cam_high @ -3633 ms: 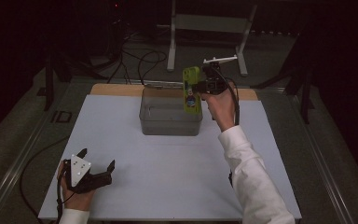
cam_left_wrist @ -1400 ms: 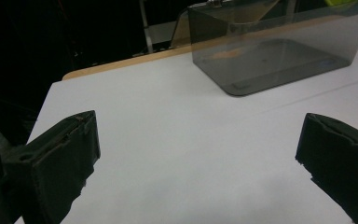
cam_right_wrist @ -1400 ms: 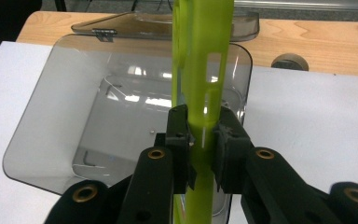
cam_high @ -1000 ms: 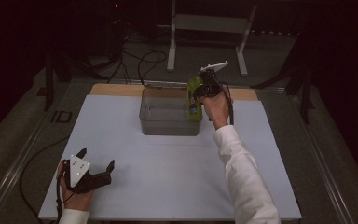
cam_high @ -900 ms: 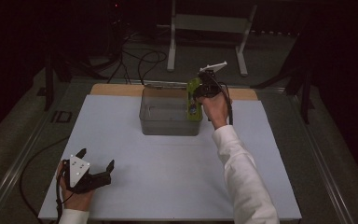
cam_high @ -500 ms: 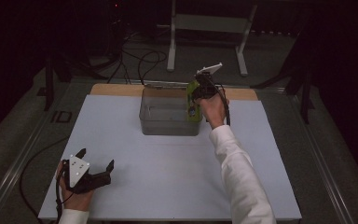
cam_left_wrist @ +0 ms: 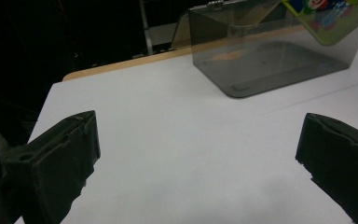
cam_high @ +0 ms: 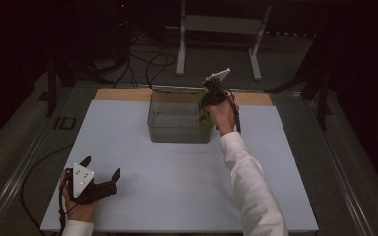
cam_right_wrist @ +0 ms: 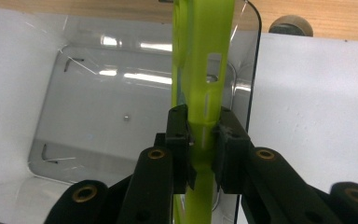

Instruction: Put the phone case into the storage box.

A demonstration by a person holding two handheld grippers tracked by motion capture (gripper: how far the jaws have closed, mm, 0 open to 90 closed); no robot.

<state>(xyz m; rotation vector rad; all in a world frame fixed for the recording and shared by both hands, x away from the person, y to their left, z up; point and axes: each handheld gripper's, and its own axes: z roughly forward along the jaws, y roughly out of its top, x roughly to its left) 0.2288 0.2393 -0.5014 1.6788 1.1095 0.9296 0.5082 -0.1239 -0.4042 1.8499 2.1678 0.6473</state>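
Near the front left corner of the white rectangular table [cam_high: 142, 167], the left gripper [cam_high: 100, 183] rests in the person's hand with its black jaws spread wide, nothing between them. Bare tabletop lies ahead of it. Toward the middle of the far edge stands a smoky transparent plastic box [cam_high: 174, 120], open at the top. Over its right wall the right gripper [cam_right_wrist: 200, 135] is clenched on a flat lime-green plastic case [cam_right_wrist: 200, 65], held on edge, partly inside the box. A strip of bare wood [cam_high: 123, 94] borders the table's far edge.
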